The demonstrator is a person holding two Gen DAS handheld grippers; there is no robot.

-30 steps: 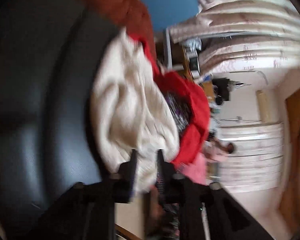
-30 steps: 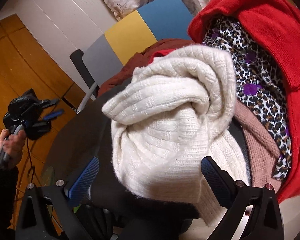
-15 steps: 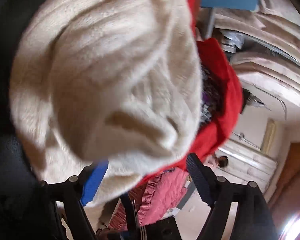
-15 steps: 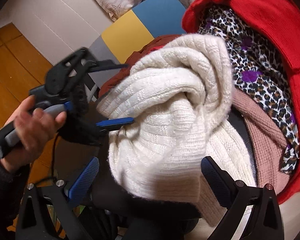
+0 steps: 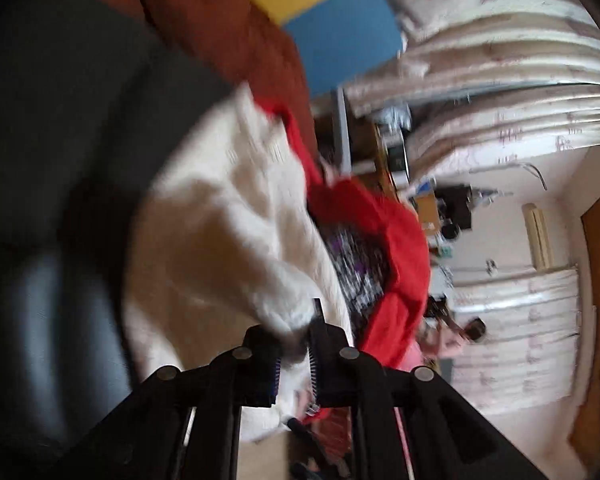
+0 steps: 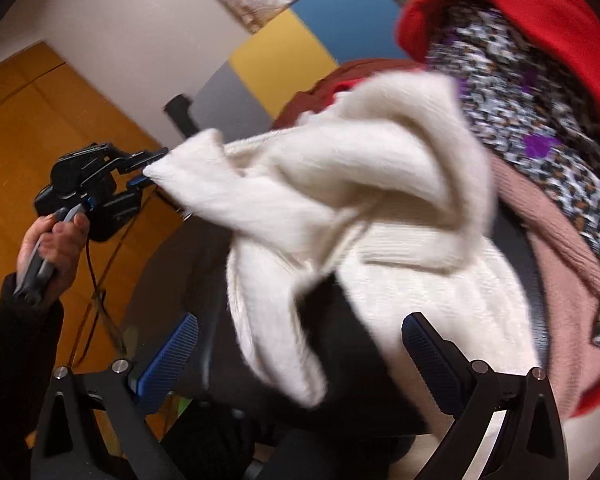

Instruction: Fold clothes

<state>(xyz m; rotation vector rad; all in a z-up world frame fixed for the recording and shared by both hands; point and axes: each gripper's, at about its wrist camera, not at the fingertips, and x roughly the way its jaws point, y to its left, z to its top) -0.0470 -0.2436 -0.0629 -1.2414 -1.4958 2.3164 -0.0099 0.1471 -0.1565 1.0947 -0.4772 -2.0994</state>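
While the cream ribbed knit sweater [image 6: 380, 200] lies heaped on the black leather seat [image 5: 60, 160], one pinched corner of it stretches out leftward in your right wrist view, so its long axis runs from the pile toward your left gripper [image 6: 148, 164]. That left gripper [image 5: 294, 344] has its fingers drawn together on the sweater's [image 5: 228, 220] edge, knit bunched between them, and your left hand [image 6: 52, 240] squeezes the handle. Your right gripper [image 6: 300, 348] stands with its blue-padded fingers wide apart, just below the hanging fold of the sweater, not touching it as far as the blur lets you see. Beside the sweater, on the same seat, lie a leopard-print cloth with purple spots [image 6: 532, 120], a dusty pink knit [image 6: 560, 264] under it, and a red knit garment [image 6: 540, 12] over both. Behind them a rust-brown cloth [image 5: 220, 32] drapes the seat.
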